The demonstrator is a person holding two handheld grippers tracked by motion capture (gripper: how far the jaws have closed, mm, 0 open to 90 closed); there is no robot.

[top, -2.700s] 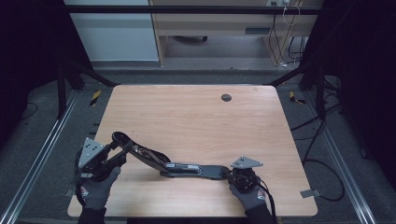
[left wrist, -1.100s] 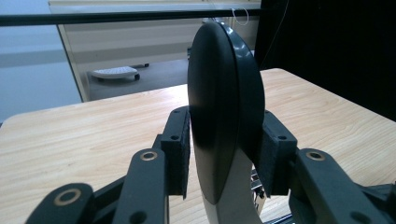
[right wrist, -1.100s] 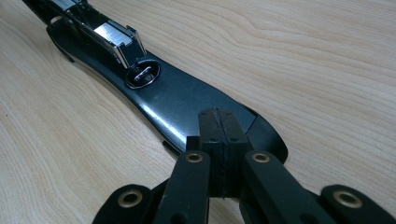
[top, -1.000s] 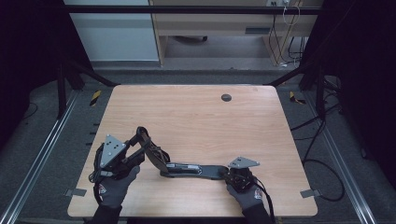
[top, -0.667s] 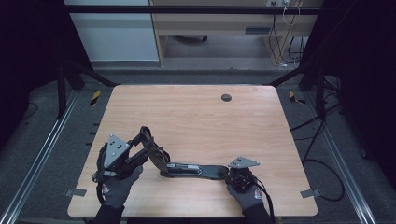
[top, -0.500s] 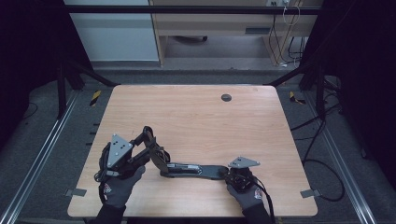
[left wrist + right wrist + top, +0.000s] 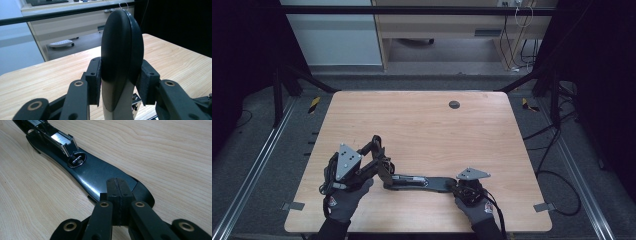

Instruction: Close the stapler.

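Observation:
A black stapler lies opened out on the wooden table (image 7: 422, 125). Its base (image 7: 424, 183) rests flat near the front edge, and its top arm (image 7: 379, 157) is raised at an angle from the hinge. My left gripper (image 7: 373, 150) is shut on that arm: in the left gripper view the pads (image 7: 96, 80) clamp both sides of the rounded black arm (image 7: 122, 50). My right gripper (image 7: 453, 186) is shut, pads together, with its tips (image 7: 117, 187) set on the near end of the base (image 7: 97, 176). The metal anvil (image 7: 77, 160) and the staple channel (image 7: 61, 140) lie beyond the tips.
A dark round grommet (image 7: 454, 104) sits in the table's far middle. Cables (image 7: 557, 165) trail on the floor at the right, and metal rails run along both sides. A wooden desk (image 7: 442, 25) stands behind the table.
My left gripper has carried the stapler's top arm to the right and up, so the arm stands steeper over the hinge. The right gripper and the base have stayed put.

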